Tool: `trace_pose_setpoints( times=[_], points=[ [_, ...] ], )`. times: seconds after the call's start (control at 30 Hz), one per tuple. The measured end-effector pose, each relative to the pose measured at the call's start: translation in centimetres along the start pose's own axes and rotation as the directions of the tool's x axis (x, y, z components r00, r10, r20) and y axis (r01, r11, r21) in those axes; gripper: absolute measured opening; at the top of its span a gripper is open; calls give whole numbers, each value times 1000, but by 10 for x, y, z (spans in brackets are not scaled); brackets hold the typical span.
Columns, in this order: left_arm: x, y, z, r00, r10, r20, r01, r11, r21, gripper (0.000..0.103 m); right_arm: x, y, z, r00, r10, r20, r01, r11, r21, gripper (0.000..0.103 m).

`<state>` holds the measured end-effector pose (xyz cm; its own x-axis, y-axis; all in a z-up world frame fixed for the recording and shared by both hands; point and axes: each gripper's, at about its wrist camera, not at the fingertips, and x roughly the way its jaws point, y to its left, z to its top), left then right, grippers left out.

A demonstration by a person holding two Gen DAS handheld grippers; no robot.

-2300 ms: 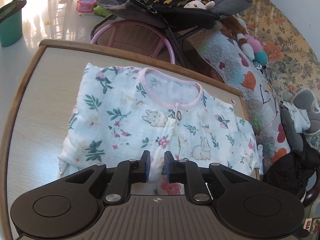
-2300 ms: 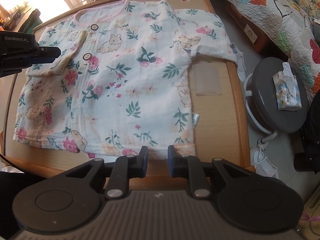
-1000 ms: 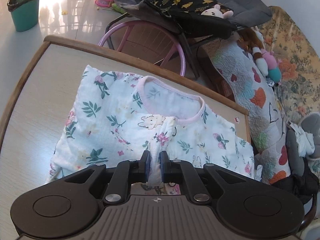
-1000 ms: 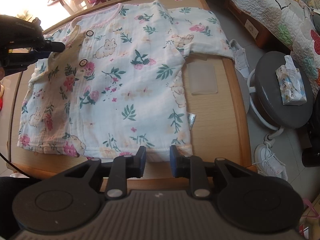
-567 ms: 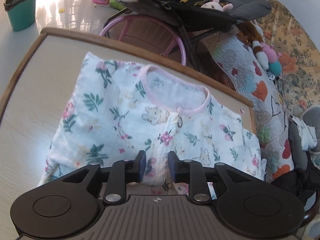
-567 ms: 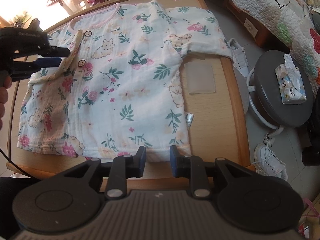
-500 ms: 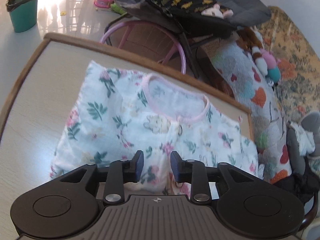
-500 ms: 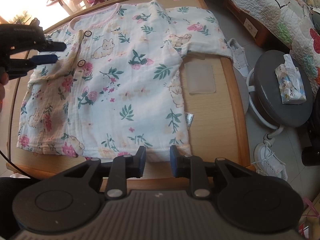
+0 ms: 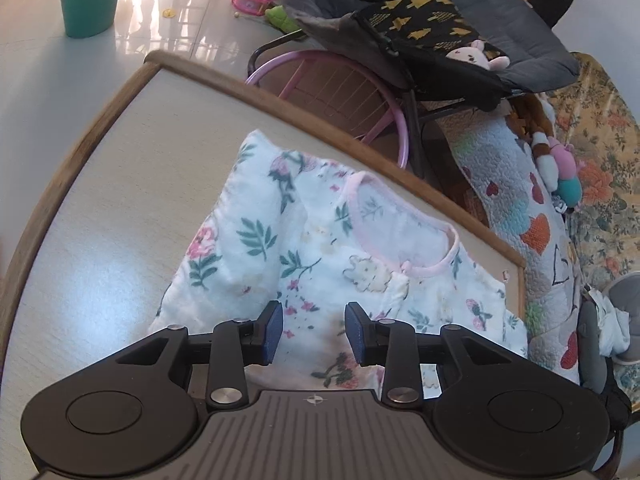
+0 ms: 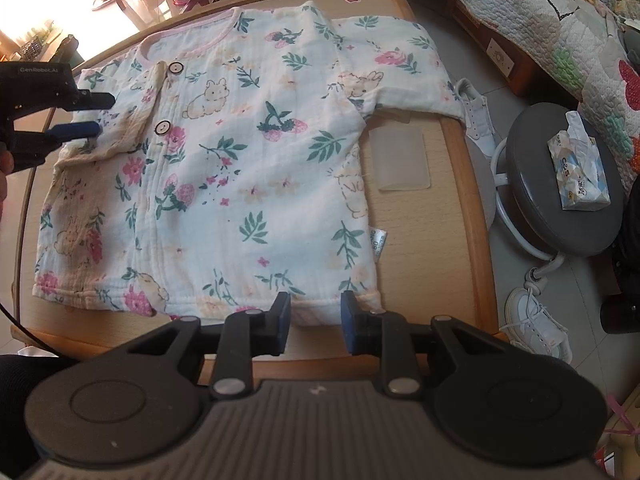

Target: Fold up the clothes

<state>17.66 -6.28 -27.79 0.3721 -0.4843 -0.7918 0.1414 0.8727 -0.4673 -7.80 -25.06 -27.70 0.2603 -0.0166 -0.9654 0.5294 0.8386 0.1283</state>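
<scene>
A white baby shirt (image 10: 248,168) with flowers, rabbits and a pink neckline lies front up on the wooden table (image 10: 436,240). Its left side is folded in toward the buttons; the right sleeve reaches past the table's far right corner. My left gripper (image 9: 314,332) is open just above the folded part near the collar, with the shirt (image 9: 340,248) under it and nothing pinched. From the right wrist view that left gripper (image 10: 104,115) comes in from the left edge. My right gripper (image 10: 315,320) is open at the bottom hem, its pads apart on either side of the hem.
A clear plastic sheet (image 10: 402,160) lies on the table right of the shirt. Beside the table stand a grey stool (image 10: 560,208) with a tissue pack (image 10: 578,172), and white shoes (image 10: 536,324). Beyond the far edge are a pink-framed baby seat (image 9: 420,32), a quilt (image 9: 512,208) and a teal bin (image 9: 90,0).
My left gripper was shut on a fold of the shirt near the buttons; it has let go, opened and drawn back a little. The cloth now lies flat. The right gripper has not moved.
</scene>
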Motion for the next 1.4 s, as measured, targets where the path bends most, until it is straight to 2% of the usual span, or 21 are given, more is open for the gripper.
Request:
trace_pose_setpoints(
  times=[0.07,0.17,0.27,0.33,0.43,0.6,0.73,0.87,0.93,1.23,1.4],
  points=[
    [-5,-1,5,1000,-5,28,5,1000,-2,37,0,-1,0,1000,2,1,-2,1000,3,26],
    [-7,2,16,998,27,55,-25,999,-35,37,0,-2,0,1000,1,0,-1,1000,7,26],
    [-3,9,24,996,66,57,-62,995,-75,37,0,-3,1,1000,0,-1,0,1000,11,27],
    [4,15,25,996,83,27,-80,993,-88,37,1,-4,1,1000,-1,-2,2,1000,13,27],
    [5,18,22,995,81,51,-77,994,-74,39,1,-4,1,1000,-3,-4,3,1000,9,27],
    [-5,18,20,997,65,36,-63,996,-61,39,-1,-6,5,1000,-2,3,2,1000,10,27],
    [-19,14,11,997,73,-20,-73,997,21,46,-6,-14,13,1000,4,9,-5,999,32,27],
    [-36,16,-8,990,106,-88,-96,989,114,54,-14,-22,20,1000,-7,29,6,999,32,27],
    [-47,23,-23,987,115,-111,-100,987,128,56,-18,-27,23,999,-9,37,8,999,39,27],
    [-88,62,-110,984,124,-131,-119,992,46,57,-29,-61,28,997,-21,73,15,997,81,27],
    [-92,65,-148,980,129,-152,-125,992,35,57,-24,-75,30,997,-46,68,42,997,70,26]
  ],
)
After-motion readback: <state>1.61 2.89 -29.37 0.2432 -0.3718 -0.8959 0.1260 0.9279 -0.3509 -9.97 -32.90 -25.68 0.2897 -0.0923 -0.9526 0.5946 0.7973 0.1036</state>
